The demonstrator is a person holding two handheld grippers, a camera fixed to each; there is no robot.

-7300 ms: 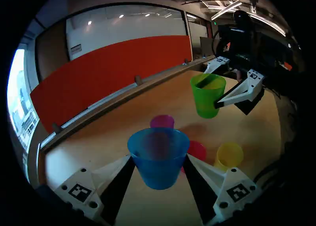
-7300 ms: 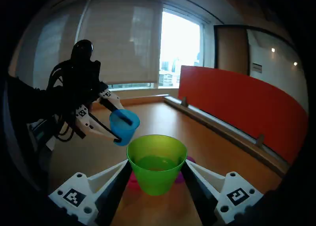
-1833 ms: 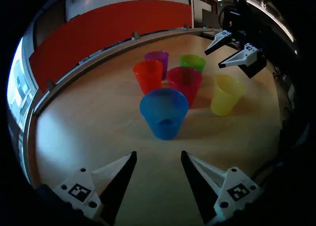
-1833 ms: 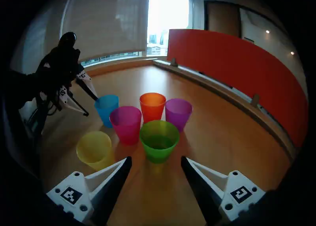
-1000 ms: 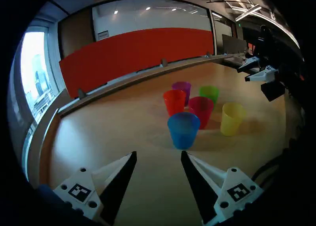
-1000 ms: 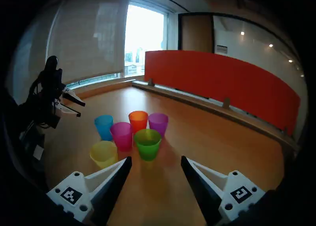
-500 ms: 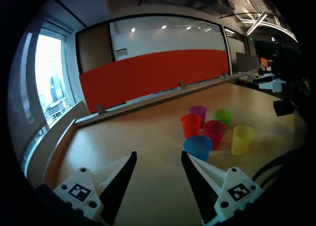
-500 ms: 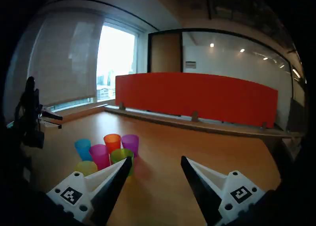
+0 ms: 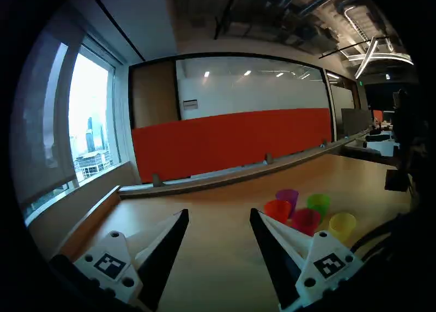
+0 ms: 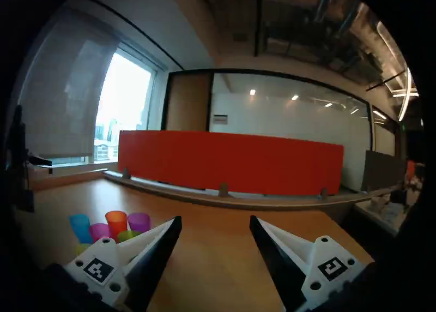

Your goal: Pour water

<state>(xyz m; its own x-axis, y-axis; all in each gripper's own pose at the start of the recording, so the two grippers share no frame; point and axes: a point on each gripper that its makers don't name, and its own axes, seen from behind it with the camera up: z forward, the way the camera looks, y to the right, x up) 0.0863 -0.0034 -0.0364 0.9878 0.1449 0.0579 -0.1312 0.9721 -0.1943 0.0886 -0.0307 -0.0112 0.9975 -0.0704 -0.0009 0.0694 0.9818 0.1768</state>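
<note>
Nearest in the left gripper view, the left gripper [image 9: 216,227] hangs above the counter [image 9: 218,257] with its fingers [image 9: 163,252] spread wide and nothing between them. The right gripper [image 10: 215,230] in the right gripper view is the same: its fingers [image 10: 278,252] are released and empty.

Both grippers are well apart from the orange cup [image 9: 278,209], which stands upright on the counter among the other cups. In the left gripper view, the magenta cup [image 9: 306,220] stands just beside the orange cup on its near right. The yellow cup [image 9: 342,225] sits farther right of the orange cup, past the magenta one. The purple cup [image 9: 287,196] stands close behind the orange cup, and the green cup [image 9: 318,203] lies to the orange cup's right, beyond the magenta one.

In the right gripper view, the blue cup [image 10: 80,227] shows left of the orange cup, with the magenta one between them. From this far off, it cannot be told whether any cup holds water.

Well behind the orange cup, a red partition [image 9: 234,143] runs along the counter's far edge. A glass wall [image 9: 250,88] rises beyond that, and a bright window [image 9: 90,132] lies far to the orange cup's left.
</note>
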